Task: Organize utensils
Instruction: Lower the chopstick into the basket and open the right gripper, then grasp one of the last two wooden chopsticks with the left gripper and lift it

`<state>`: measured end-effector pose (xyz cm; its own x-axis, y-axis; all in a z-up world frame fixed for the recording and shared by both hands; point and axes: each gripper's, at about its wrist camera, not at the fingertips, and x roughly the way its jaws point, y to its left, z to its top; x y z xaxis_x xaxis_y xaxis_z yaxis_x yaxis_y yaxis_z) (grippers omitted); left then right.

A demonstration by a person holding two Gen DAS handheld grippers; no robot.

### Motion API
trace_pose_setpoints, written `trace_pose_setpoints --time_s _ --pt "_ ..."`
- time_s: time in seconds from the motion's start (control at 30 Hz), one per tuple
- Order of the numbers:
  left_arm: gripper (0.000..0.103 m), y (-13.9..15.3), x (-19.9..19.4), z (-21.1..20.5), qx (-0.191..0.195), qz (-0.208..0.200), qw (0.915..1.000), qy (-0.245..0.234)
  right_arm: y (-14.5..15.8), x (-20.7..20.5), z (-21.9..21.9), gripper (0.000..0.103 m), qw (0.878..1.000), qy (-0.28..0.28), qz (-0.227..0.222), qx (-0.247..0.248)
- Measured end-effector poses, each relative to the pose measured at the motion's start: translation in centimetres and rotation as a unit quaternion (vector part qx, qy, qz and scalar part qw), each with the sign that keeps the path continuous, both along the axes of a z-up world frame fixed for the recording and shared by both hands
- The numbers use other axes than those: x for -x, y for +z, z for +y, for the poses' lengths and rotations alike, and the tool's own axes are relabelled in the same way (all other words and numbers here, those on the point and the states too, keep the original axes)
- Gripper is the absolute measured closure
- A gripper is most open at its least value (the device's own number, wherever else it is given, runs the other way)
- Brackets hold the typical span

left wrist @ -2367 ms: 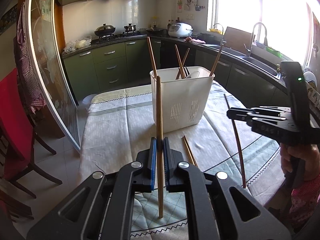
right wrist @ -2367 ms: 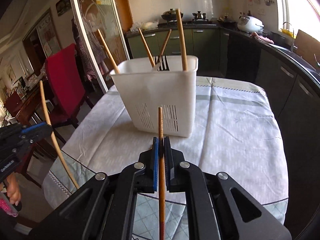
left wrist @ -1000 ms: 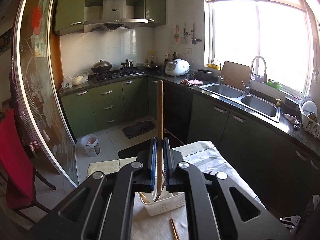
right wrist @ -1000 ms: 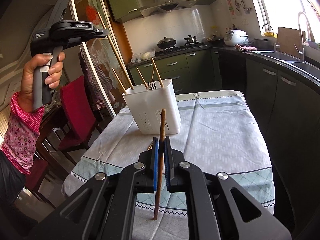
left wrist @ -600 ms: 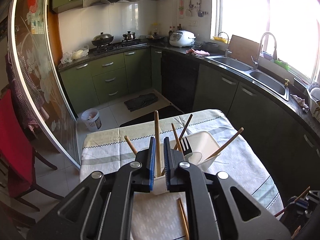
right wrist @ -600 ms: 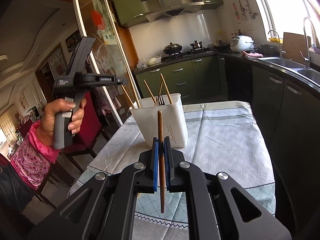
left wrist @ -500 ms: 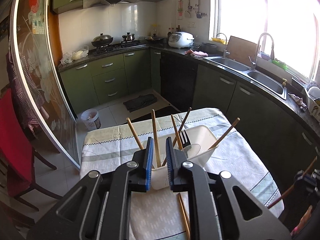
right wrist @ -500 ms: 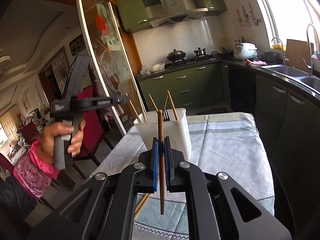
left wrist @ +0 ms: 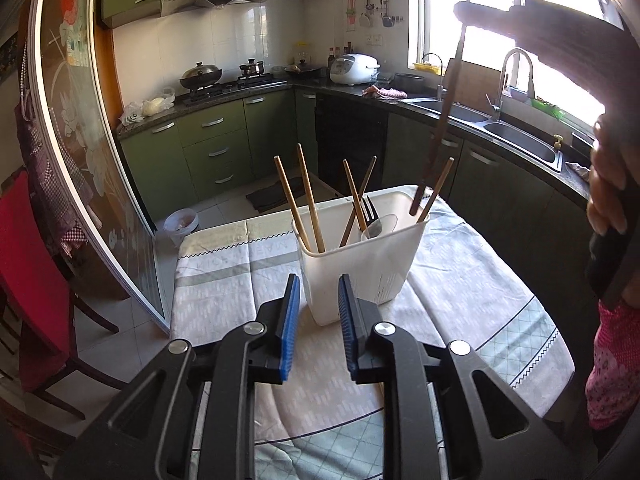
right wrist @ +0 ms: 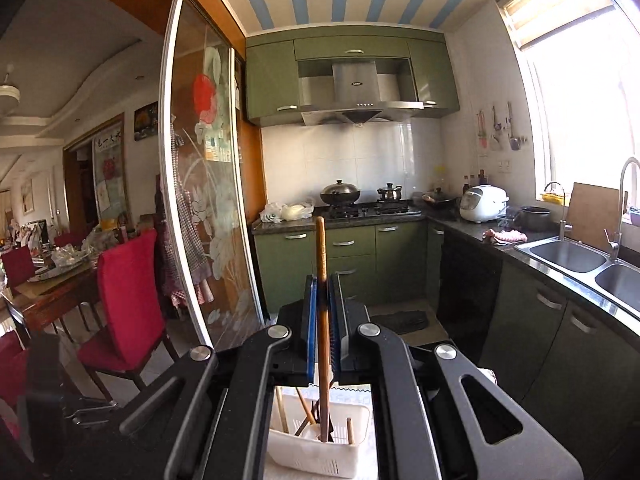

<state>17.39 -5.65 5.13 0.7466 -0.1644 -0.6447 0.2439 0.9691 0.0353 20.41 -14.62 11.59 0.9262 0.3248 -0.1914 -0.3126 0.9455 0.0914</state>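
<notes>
Chopsticks (left wrist: 310, 200), fork (left wrist: 370, 206), white caddy (left wrist: 360, 264), tablecloth (left wrist: 224, 276)

Home kitchen, opening onto a dining room. Green cabinets (right wrist: 348, 248) are running along the walls, range hood (right wrist: 358, 96) hanging at 12 o'clock over a stove (right wrist: 366, 209) carrying pots. Double sink (right wrist: 588, 264) is sitting at 3 o'clock under a window; red chairs (right wrist: 128, 300) are standing at 9 o'clock.
</notes>
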Motion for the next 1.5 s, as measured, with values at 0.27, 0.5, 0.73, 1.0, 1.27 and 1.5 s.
trace_pose_setpoints --time_s 0.27,0.5,0.73,1.0,1.27,1.5 --pt "0.084 -2.1 0.2 0.3 -0.003 0.03 0.9995 -0.003 -3.6 -5.3 1.6 0.096 0.997 -0.019 0.065 0.035" --pt "0.084 -3.6 -0.2 -0.6 0.002 0.06 0.9981 -0.017 -3.2 -3.1 0.9 0.087 0.999 -0.001 0.049 0.022" --pt "0.084 -7.9 -0.8 -2.4 0.02 0.131 0.9906 -0.032 -3.9 6.9 -1.9 0.071 0.999 0.033 0.018 0.0" --pt "0.084 -14.0 -1.9 -5.1 0.029 0.205 0.9777 -0.034 -13.1 11.4 -5.1 0.068 0.995 -0.011 0.103 0.007" --pt "0.084 -17.6 -4.0 -5.9 0.003 0.251 0.9679 -0.008 -18.9 10.7 -7.9 0.068 0.983 -0.022 0.179 -0.031" --pt "0.084 -18.3 -4.6 -5.4 0.032 0.273 0.9616 -0.005 -20.1 10.3 -8.5 0.068 0.98 -0.023 0.196 -0.039"
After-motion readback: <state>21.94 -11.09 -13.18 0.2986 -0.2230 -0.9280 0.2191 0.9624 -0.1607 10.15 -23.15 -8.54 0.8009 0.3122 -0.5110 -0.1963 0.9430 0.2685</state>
